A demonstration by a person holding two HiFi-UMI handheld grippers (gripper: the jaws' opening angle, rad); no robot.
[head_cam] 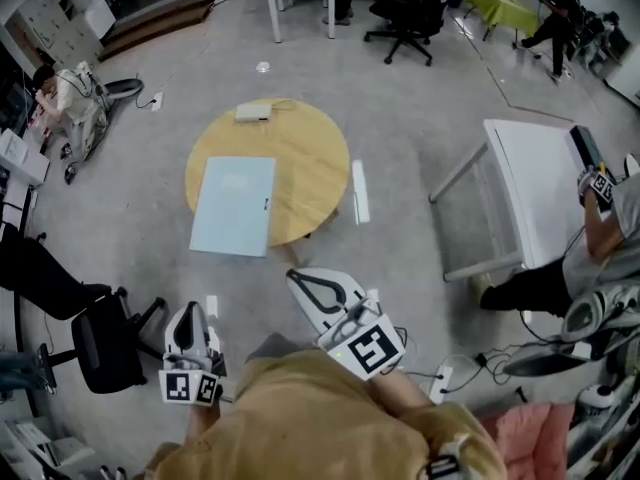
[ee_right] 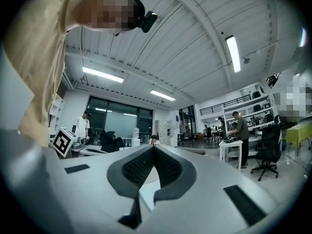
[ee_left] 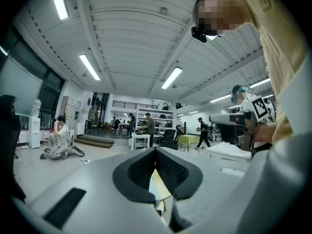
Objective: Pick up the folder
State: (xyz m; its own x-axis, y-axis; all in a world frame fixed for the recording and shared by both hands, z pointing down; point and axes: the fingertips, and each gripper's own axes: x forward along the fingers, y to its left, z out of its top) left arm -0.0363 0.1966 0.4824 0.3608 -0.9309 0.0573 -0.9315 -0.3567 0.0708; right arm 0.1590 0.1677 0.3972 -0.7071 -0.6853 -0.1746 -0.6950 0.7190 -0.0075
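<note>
Nothing done yet — the folder [head_cam: 233, 206] lay untouched on the far desk [head_cam: 312, 153]; your left gripper [head_cam: 190, 312] and right gripper [head_cam: 299, 279] had fingers together, empty.

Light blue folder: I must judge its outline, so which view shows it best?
Head view: the flat light blue folder shows whole, lying on the round wooden table. Both gripper views show only a pale sliver beyond their jaws.

Folder [head_cam: 233, 206] on round table's [head_cam: 310, 158] left half, overhanging near edge; small box [head_cam: 252, 112] at table's far edge; my left gripper [head_cam: 190, 310] and right gripper [head_cam: 296, 278] before table's near side.
</note>
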